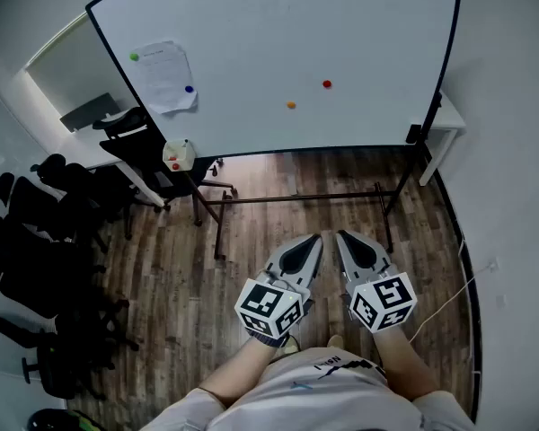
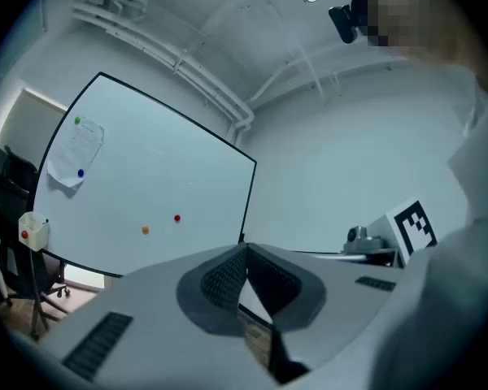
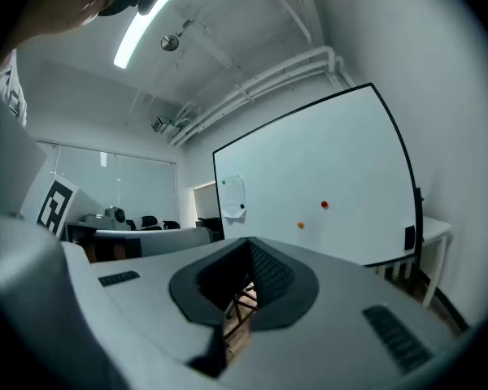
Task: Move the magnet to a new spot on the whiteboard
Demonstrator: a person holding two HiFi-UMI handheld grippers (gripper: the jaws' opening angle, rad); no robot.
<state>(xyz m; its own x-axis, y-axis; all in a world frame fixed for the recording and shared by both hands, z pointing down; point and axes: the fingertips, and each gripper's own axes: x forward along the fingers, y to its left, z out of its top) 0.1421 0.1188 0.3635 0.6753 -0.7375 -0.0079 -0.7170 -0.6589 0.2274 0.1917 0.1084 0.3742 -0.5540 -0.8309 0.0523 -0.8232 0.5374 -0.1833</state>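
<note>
Magnet: red, on the far whiteboard, well apart from my fingers.
Left gripper: fingers pressed together, empty, near me.
Right gripper: fingers pressed together, empty, just right of it.
Orange magnet: left of the red one.

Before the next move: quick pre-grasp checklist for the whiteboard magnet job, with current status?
1. Grippers empty: ok. The left gripper and right gripper hold nothing.
2. Jaws open for a grasp: not ok. Both are shut.
3. Loose magnets in view: ok. The red magnet and orange magnet sit on the bare whiteboard.
4. Which magnet to take: cannot tell. The blue magnet and green magnet pin a paper, so probably leave those.
5. Close enough to the board: not ok. Both grippers are well back, with floor between.
6. Free spot to place: ok. Most of the board is bare.
</note>
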